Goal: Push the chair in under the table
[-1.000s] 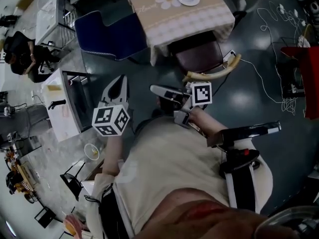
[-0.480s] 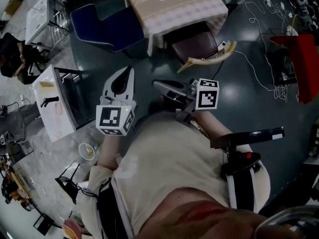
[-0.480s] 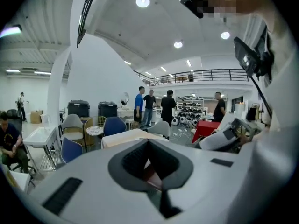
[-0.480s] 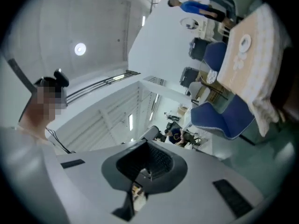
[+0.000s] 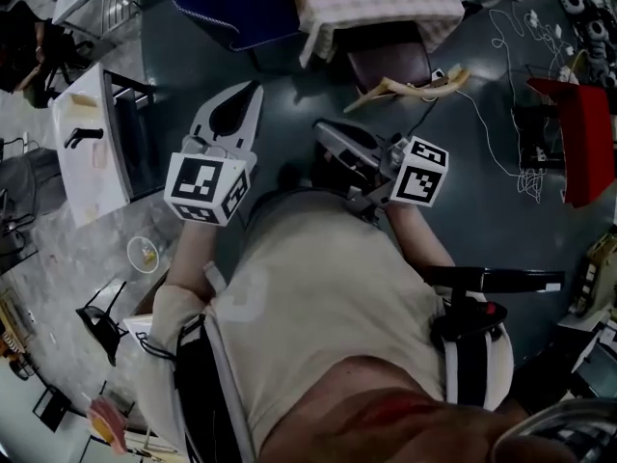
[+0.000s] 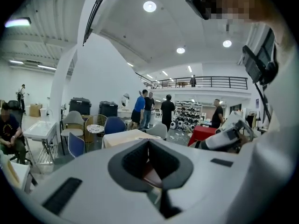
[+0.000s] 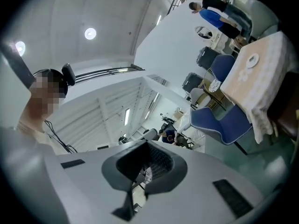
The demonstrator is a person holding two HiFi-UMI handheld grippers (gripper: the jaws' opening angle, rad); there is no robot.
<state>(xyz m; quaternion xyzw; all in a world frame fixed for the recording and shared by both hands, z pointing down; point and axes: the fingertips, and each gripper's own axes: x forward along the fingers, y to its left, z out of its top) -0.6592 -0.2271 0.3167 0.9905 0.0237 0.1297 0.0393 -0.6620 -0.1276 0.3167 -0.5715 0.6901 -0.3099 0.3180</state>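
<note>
The table [image 5: 376, 3] sits at the top of the head view, its checked cloth hanging over the edge. The chair [image 5: 390, 64] is right at the table's near side. Its dark seat is tucked partly beneath the cloth and its pale curved back rail sticks out toward the person. How deep it goes is hard to judge, as the table is cropped. 1 blue chair [image 5: 227, 8] stands at the table's left. The 2 tongs hang well short of the table: the left gripper [image 5: 253, 90] has its jaws pressed together with nothing in them, and the right gripper [image 5: 326, 131] is likewise closed and empty.
</note>
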